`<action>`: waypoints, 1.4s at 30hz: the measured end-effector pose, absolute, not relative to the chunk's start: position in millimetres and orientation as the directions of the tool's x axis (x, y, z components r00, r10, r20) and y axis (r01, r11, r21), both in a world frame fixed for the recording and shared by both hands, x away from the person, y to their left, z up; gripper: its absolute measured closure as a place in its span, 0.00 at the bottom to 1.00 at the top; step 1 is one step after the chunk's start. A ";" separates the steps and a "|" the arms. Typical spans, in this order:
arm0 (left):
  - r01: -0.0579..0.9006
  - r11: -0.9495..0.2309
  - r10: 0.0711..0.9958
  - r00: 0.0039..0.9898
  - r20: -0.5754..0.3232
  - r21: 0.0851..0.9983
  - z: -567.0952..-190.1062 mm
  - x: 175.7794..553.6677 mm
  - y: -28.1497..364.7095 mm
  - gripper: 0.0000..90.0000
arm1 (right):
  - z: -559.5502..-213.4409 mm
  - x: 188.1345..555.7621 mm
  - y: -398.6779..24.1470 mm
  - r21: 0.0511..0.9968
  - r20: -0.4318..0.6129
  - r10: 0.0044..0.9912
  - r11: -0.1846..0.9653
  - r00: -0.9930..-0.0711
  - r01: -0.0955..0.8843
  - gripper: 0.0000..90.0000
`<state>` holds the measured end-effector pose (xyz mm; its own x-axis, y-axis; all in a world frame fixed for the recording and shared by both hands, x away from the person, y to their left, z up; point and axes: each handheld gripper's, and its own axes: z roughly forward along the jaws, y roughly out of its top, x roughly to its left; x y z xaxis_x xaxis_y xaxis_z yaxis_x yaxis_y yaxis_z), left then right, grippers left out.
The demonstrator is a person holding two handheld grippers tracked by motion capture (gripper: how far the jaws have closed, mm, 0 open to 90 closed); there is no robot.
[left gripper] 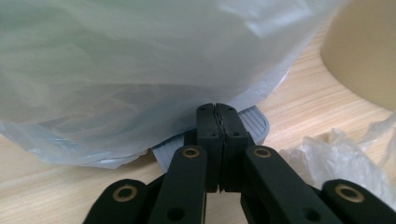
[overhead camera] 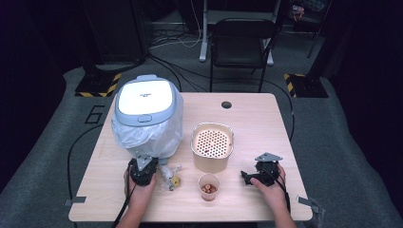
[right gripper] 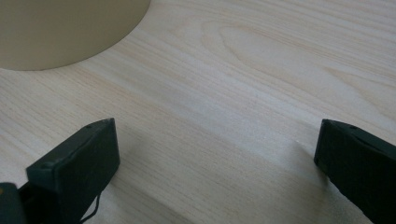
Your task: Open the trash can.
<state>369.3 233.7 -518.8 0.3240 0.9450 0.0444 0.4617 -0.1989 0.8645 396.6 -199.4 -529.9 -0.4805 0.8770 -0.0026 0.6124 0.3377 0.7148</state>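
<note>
A white and grey lidded bin (overhead camera: 146,104) with a clear plastic bag (left gripper: 140,60) hanging around its body stands at the table's left. My left gripper (overhead camera: 142,160) lies just in front of it, and its jaws (left gripper: 217,112) are pressed together at the bag's lower edge, above a grey ribbed pedal (left gripper: 258,125). I see nothing between the pads. My right gripper (overhead camera: 246,176) rests on the table at the right, pointing left. It stands open (right gripper: 217,154) over bare wood. A beige pot (overhead camera: 212,147) with a perforated insert is in the middle.
A small cup of nuts (overhead camera: 208,186) stands near the front edge between the hands. A crumpled clear wrapper (overhead camera: 169,175) with something yellow lies right of my left gripper. The beige pot (right gripper: 60,28) is ahead of the right gripper. A black chair (overhead camera: 242,45) stands behind the table.
</note>
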 end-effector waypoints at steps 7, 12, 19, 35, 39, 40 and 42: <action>0.474 -0.136 0.942 0.334 -0.035 0.870 -523.2 371.1 241.7 1.00 | -529.9 396.4 -199.3 0.715 -0.003 0.878 0.336 -0.479 0.613 0.00; 0.501 -0.125 0.934 0.350 -0.068 0.856 -524.4 374.2 245.4 1.00 | -530.0 396.3 -199.3 0.715 -0.003 0.878 0.336 -0.478 0.613 0.00; 0.509 -0.215 0.938 0.345 0.031 0.834 -525.9 375.6 236.7 0.99 | -529.9 396.3 -199.2 0.715 -0.002 0.878 0.335 -0.478 0.613 0.00; 0.493 -0.259 0.931 0.357 0.078 0.830 -527.0 373.4 230.5 1.00 | -529.9 396.4 -199.5 0.714 -0.006 0.878 0.339 -0.479 0.612 0.00; 0.490 -0.249 0.925 0.377 0.054 0.835 -526.1 376.4 238.7 1.00 | -529.6 395.3 -198.0 0.712 0.004 0.870 0.344 -0.494 0.612 0.00; 0.497 -0.244 0.924 0.381 0.043 0.833 -525.7 376.7 239.7 1.00 | -529.7 395.2 -197.1 0.715 0.010 0.873 0.334 -0.487 0.614 0.00; 0.499 -0.226 0.924 0.382 0.022 0.837 -526.1 377.5 241.0 1.00 | -529.7 395.1 -197.8 0.714 0.007 0.873 0.338 -0.488 0.613 0.00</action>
<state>377.5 241.0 -526.1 0.3816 0.9241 0.0216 0.4989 -0.2256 0.8368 395.1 -197.8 -529.7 -0.4884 0.8726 0.0068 0.6131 0.3376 0.7142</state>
